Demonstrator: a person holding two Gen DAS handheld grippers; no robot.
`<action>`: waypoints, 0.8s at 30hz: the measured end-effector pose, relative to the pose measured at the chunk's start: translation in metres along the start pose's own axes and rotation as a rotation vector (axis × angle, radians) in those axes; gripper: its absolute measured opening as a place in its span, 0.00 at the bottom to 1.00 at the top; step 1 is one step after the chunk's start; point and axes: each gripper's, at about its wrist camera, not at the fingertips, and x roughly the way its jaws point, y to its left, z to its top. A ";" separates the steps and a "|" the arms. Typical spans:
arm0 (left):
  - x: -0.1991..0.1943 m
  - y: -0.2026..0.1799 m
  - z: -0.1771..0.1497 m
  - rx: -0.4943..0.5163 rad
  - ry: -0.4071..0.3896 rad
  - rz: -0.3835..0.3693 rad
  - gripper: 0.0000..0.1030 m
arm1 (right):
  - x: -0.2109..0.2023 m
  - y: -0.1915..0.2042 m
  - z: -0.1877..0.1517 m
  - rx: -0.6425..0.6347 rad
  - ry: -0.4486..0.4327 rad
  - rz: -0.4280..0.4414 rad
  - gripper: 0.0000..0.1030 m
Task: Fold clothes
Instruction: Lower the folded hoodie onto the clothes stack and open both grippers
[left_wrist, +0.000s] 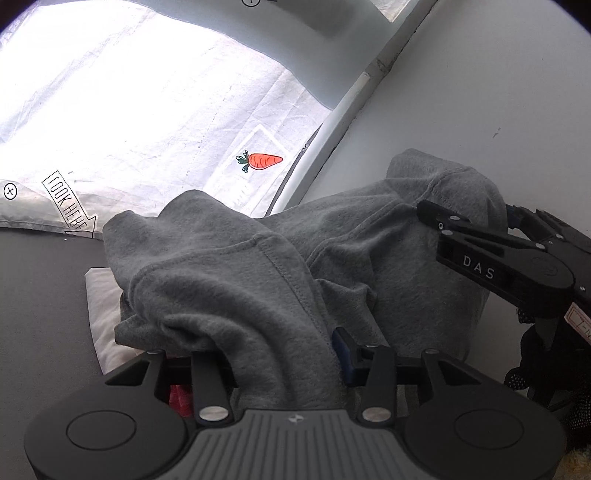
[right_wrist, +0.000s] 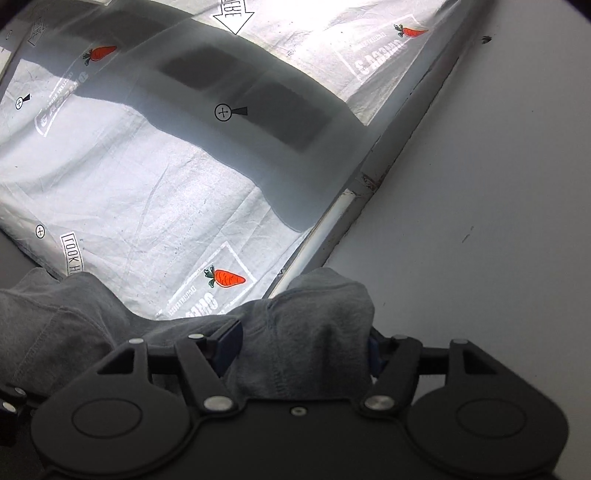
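Carrot-print sheet (right_wrist: 147, 177) behind; grey garment (left_wrist: 229, 266) bunched left-right between both grippers, left gripper (left_wrist: 284, 354) pinching it, right gripper (right_wrist: 303, 347) spread around it.

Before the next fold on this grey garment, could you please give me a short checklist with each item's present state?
1. Left gripper has cloth between its jaws: ok.
2. Right gripper has cloth between its jaws: ok, but whether the pads press on it: cannot tell.
3. Grey garment lies flat: not ok, it is bunched in humps.
4. Garment clear of the printed curtain: cannot tell.
5. White cloth beneath stays free of the grippers: ok.
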 end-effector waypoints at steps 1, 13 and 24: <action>0.001 -0.001 0.000 0.001 0.002 0.002 0.45 | -0.003 0.000 0.001 0.005 -0.019 -0.042 0.67; -0.008 0.004 0.001 0.041 -0.007 0.091 0.55 | 0.065 0.010 -0.042 0.224 0.245 0.204 0.78; 0.005 0.049 -0.009 0.053 0.046 0.375 0.62 | 0.077 0.026 -0.083 0.318 0.285 0.174 0.93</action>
